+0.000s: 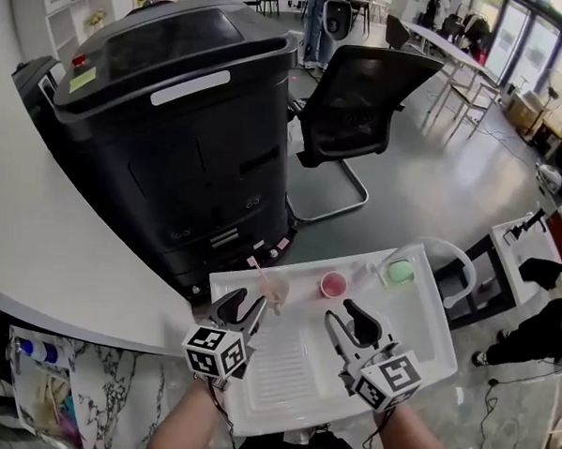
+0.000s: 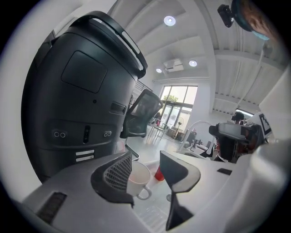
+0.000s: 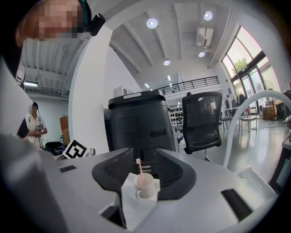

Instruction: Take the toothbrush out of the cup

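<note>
Both grippers sit low over the white counter (image 1: 417, 320). The left gripper (image 1: 242, 311) has its jaws wide, nothing in them. The right gripper (image 1: 349, 324) is wide too, and empty. Just ahead of the left one stands the white cup (image 1: 276, 290), upright, with the pink toothbrush (image 3: 140, 170) leaning inside. Beyond that are a small pink cup (image 1: 333, 284), a big black machine (image 1: 174, 119) and an office chair (image 1: 363, 92).

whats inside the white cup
A pink toothbrush stands in the white cup, bristle end up, leaning against the rim. Its lower end is hidden by the cup wall, as is anything else inside.
</note>
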The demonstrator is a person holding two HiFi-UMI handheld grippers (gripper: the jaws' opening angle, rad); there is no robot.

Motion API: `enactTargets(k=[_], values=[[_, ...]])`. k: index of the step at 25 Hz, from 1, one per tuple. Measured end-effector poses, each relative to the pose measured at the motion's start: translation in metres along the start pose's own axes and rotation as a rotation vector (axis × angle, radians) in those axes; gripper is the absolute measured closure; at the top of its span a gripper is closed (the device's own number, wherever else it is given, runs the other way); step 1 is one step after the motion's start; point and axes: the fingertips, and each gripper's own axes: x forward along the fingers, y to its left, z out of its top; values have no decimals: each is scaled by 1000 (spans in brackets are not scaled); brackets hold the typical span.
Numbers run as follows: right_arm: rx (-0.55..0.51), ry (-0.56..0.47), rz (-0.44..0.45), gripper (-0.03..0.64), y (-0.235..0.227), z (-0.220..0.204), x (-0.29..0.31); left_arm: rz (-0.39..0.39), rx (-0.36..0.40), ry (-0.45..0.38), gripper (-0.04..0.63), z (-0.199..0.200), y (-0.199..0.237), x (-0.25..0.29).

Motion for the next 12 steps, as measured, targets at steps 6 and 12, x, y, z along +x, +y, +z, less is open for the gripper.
enactTargets(k=[6, 12], values=[[13, 21, -27, 453, -6, -11, 11, -16, -31, 34, 396, -8, 22, 29], [32, 41, -55, 453, -15, -21, 16, -22, -50, 70, 396, -18, 36, 51]])
